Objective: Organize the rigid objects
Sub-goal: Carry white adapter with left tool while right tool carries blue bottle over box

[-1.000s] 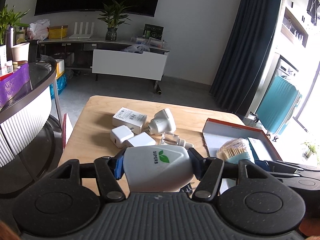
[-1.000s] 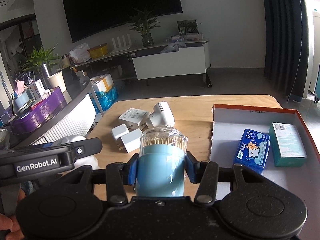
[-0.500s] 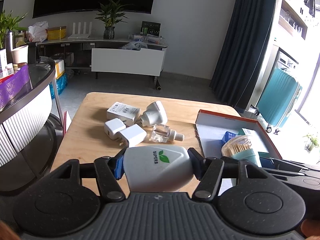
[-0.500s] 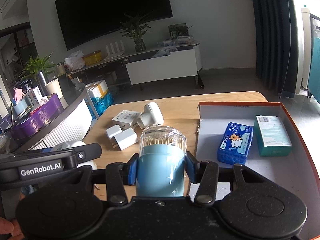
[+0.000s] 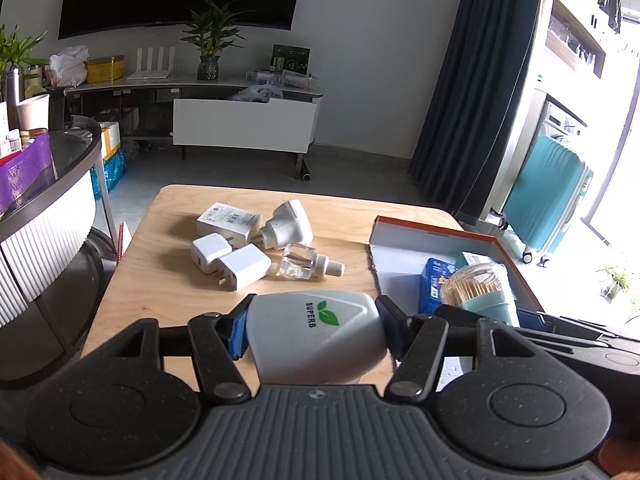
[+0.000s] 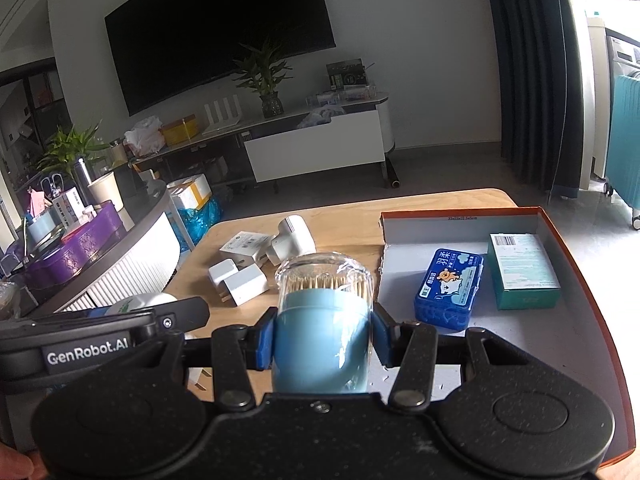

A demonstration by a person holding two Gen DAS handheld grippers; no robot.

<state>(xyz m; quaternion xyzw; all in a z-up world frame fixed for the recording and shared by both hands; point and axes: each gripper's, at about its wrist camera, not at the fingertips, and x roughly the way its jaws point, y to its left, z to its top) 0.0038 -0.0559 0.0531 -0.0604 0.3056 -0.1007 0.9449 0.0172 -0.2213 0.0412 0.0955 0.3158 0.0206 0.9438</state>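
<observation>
My left gripper [image 5: 312, 334] is shut on a white SUPERB device [image 5: 316, 332], held above the near edge of the wooden table [image 5: 168, 276]. My right gripper [image 6: 322, 340] is shut on a light-blue toothpick jar [image 6: 322, 320] with a clear lid, held at the near left corner of the orange-rimmed box [image 6: 568, 236]. The jar also shows in the left wrist view [image 5: 478, 294]. In the box lie a blue pack [image 6: 450, 290] and a teal carton [image 6: 522, 270]. On the table lie white chargers [image 5: 230, 258], a white boxed adapter [image 5: 228, 220], a white plug device [image 5: 286, 226] and a clear bottle [image 5: 304, 262].
A curved counter with a purple tray [image 6: 76, 240] stands to the left of the table. A white TV bench [image 5: 244, 126] is at the far wall. A teal suitcase [image 5: 546, 196] stands at the right beyond the box.
Both grippers have pulled back and risen with their loads. The table objects now look farther away, and the right gripper has shifted right over the box's corner.
</observation>
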